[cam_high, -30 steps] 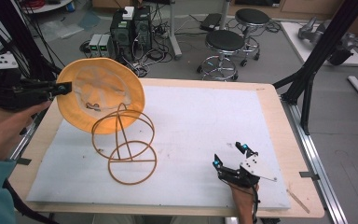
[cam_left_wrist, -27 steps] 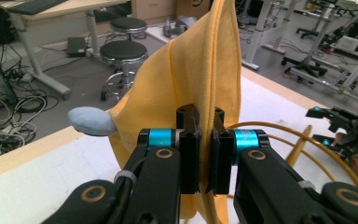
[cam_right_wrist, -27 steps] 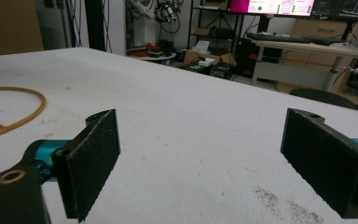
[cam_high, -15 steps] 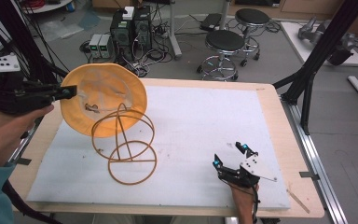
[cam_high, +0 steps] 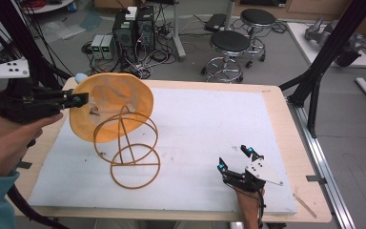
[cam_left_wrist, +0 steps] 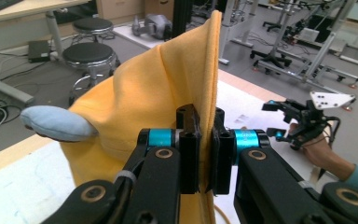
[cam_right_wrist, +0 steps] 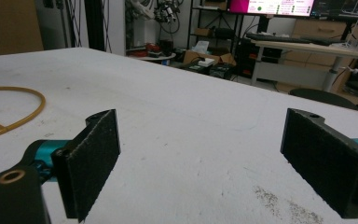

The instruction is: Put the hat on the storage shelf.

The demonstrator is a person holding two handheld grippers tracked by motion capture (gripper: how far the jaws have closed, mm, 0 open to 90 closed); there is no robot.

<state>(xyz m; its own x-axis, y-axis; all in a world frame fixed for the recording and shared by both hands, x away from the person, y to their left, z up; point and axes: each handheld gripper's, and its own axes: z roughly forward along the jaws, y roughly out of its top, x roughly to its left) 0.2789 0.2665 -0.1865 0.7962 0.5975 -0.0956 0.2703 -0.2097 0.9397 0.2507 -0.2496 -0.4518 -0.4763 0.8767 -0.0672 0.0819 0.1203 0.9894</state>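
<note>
Presently the left tool (cam_high: pixel 78 99) is clamped on the rim of the round orange cloth (cam_high: pixel 112 107), its jaws pressed together with the hem pinched between them, as the left gripper view confirms (cam_left_wrist: pixel 200 149). The cloth hangs in the air above the counter's (cam_high: pixel 209 119) left far quarter, held nearly on edge, its face turned toward the right side and its lower edge dropping toward the surface. A pale blue pad (cam_left_wrist: pixel 56 123) projects from the cloth's far side; what it is cannot be told. Directly beside the cloth, and partly in front of it from the high view, stands the orange wire frame (cam_high: pixel 128 148): a flat ring lying on the counter with upright loops rising from it, the topmost loop overlapping the cloth's lower half. Whether cloth and frame touch cannot be settled. The frame lies to the right of, and nearer the person than, the left tool, so any lowering of the cloth would meet the loops first. The right tool (cam_high: pixel 236 159) rests at the near right edge, jaws spread wide and holding nothing; its own view shows bare counter between the pads (cam_right_wrist: pixel 93 163) and a segment of the frame's base ring at far left. The left tool is judged much the nearer to the frame. Open room is ample across the counter's centre and right half.
</note>
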